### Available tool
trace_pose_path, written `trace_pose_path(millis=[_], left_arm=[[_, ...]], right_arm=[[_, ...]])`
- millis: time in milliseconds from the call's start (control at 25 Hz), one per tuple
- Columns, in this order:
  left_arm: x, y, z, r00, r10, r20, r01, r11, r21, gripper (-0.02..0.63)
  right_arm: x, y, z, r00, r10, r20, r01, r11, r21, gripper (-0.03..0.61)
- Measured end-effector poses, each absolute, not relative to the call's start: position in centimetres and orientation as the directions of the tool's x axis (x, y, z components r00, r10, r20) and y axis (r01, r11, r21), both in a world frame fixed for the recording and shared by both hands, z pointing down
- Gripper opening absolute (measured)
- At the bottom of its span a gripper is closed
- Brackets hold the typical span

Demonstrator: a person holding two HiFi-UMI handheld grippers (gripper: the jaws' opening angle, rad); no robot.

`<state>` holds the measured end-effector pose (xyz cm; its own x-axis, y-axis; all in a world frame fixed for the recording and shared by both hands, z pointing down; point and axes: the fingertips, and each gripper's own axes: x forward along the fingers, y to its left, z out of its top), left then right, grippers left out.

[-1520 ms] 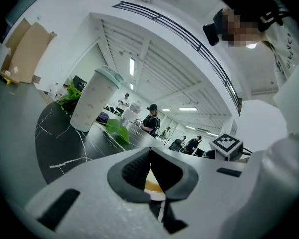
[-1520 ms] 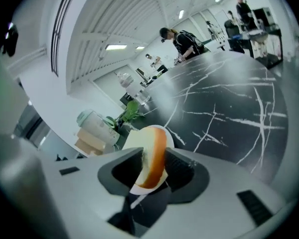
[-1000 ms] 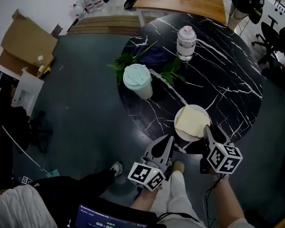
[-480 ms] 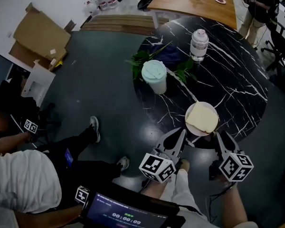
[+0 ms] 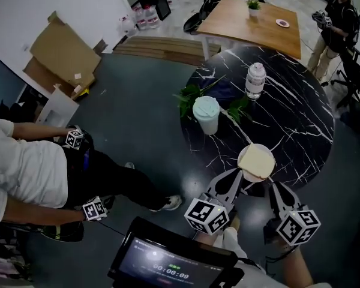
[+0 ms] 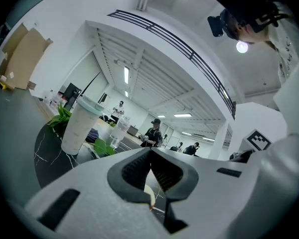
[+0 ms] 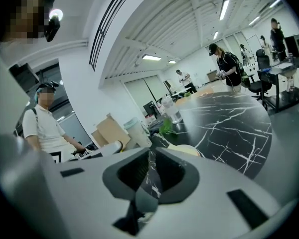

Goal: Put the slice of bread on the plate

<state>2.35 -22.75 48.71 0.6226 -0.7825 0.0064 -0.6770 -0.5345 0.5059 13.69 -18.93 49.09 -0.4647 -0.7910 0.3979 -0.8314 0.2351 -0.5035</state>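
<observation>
At the near edge of the round black table [image 5: 300, 119] sits a white plate [image 5: 259, 146], and the slice of bread [image 5: 256, 161] lies flat on it, covering most of it. So the bread is already where it should be, and I think the job is as good as done. Both grippers hang just off the table edge, close to the plate but not touching the bread. The left gripper [image 5: 234, 176] has its fingers pressed together with nothing in them. The right gripper [image 5: 275, 188] has just been closing its jaws, and now only a thin slit is left between them. Nothing is in that slit; you can see the marble table through it. I guess it let go of the bread and is closing up because it has nothing more to carry. The plate is near the person's side, which made it easy to reach. Farther back stand a cup with a pale green lid [image 5: 206, 114] and a clear bottle [image 5: 255, 80], with some green leaves [image 5: 189, 93] beside them. They are well away from the plate, so they do not get in the way.
</observation>
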Motion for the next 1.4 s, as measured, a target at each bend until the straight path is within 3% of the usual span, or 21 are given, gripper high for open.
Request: trace_pose_path(millis=[640, 1400], left_arm=[[4.0, -21.2, 44.3, 0.672, -0.740, -0.041, -0.622, -0.593, 0.512, 0.006], [3.6, -20.0, 45.1, 0.697, -0.717, -0.003, -0.622, -0.605, 0.497, 0.006]], right_arm=[[12.4, -16.7, 44.1, -0.557, -0.782, 0.280, -0.764, 0.349, -0.543, 0.009], [11.9, -15.2, 45.3, -0.574, -0.764, 0.294, -0.756, 0.356, -0.550, 0.009]])
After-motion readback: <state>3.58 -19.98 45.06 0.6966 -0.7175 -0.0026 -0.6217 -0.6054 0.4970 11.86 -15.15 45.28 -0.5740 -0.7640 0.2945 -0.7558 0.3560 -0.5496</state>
